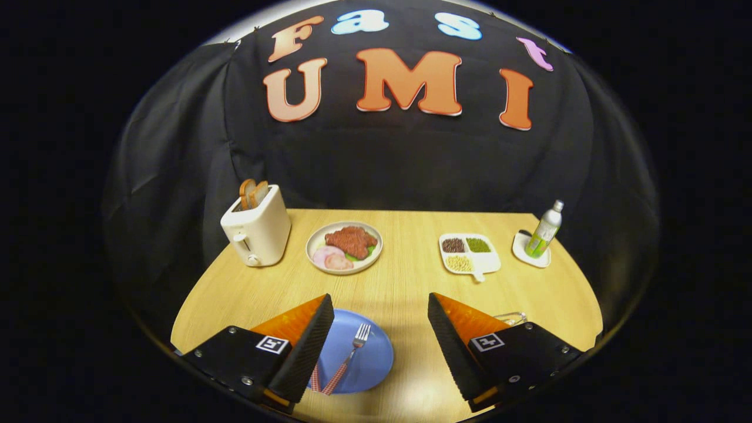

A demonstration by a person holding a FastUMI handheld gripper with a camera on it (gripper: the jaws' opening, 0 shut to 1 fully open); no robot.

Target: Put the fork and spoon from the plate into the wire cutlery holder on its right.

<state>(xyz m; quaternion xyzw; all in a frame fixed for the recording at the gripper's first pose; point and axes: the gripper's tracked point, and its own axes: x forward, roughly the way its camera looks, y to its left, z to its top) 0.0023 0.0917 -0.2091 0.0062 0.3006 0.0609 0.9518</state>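
A blue plate (367,355) lies on the wooden table, close below and between my fingers, nearer the left one. On it rests a fork (351,356) with a red-and-white checked handle, tines pointing away from me. A second checked handle (315,378) beside it is mostly hidden by my left finger; I cannot tell its head. The wire cutlery holder (512,318) peeks out just behind my right finger, to the right of the plate. My gripper (380,326) hangs open above the table, nothing between its fingers.
At the back of the table (405,288) stand a cream toaster (257,230) with bread slices, a plate of meat and ham (345,247), a white divided tray of beans (469,253) and a green bottle (544,231) on a white coaster. Black cloth surrounds the table.
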